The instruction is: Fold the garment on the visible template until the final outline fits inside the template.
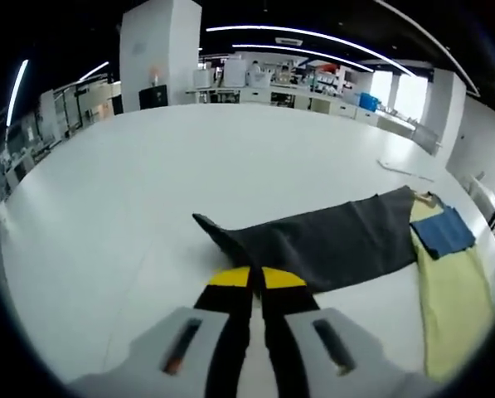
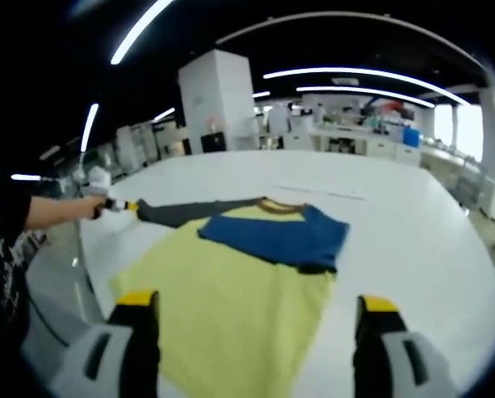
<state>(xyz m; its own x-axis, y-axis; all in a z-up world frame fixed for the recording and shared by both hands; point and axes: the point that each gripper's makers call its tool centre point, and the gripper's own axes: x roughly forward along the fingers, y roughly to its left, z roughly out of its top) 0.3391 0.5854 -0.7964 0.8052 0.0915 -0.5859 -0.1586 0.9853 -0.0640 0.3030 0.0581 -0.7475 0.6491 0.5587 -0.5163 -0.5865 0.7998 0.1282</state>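
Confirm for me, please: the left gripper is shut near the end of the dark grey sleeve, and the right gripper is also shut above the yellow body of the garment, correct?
Not quite. The right gripper is open: the right gripper view shows its jaws standing wide apart over the yellow body of the garment. The rest holds: the left gripper is shut near the end of the dark grey sleeve.

Left gripper (image 1: 255,282): black jaws, yellow tips, grey housings with dark slots. Right gripper (image 2: 255,311) matches. At nine o'clock, a black printed short sleeve (image 2: 0,228).
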